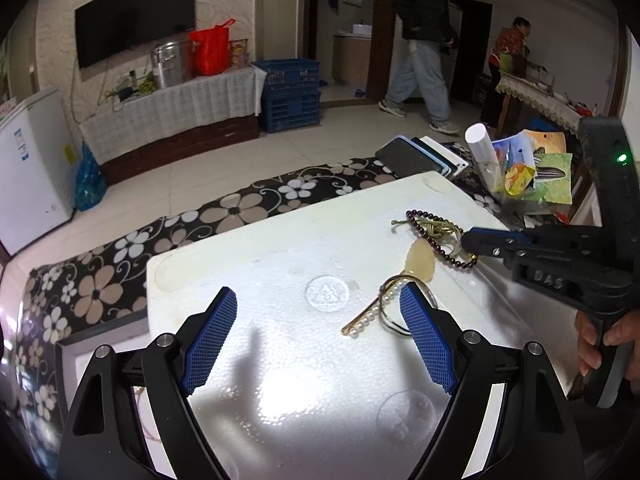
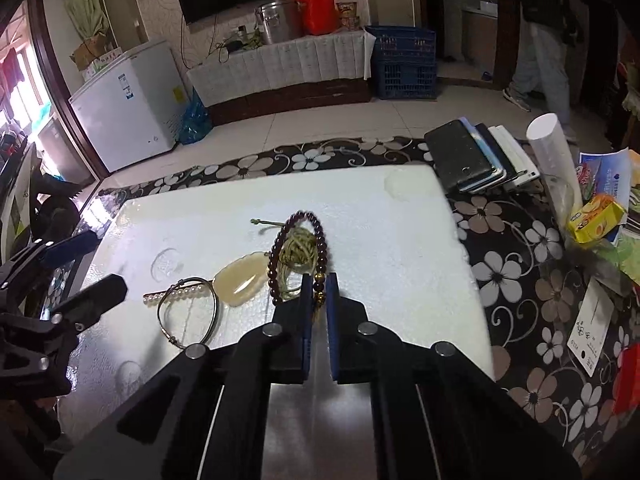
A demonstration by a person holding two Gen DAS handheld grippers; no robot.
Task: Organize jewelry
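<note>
At the centre of the right wrist view the right gripper [image 2: 319,286] has its blue pads drawn nearly together on the near side of the dark bead bracelet [image 2: 298,254], pinching it around a gold bead; the rest of the loop lies on the white foam board [image 2: 400,240], draped over the knotted olive cord [image 2: 298,250]. To the lower left of it in that view lie the pale amber pendant [image 2: 240,284], the thin metal bangle [image 2: 188,312] and the pearl strand [image 2: 176,294], all close together, the strand passing under the bangle. In the left wrist view the left gripper [image 1: 318,334] stands wide apart with nothing between its pads, low in the frame, its right pad just over the bangle and pearls. The main risk, as I judge it, is tangling: the bracelet overlaps the cord, so lifting it may drag the cord, and the pendant if the cord is tied to it. The grip sits on round beads, so the bracelet could roll out of the pads. The open left pads could also nudge the bangle and scatter the pearls.
</note>
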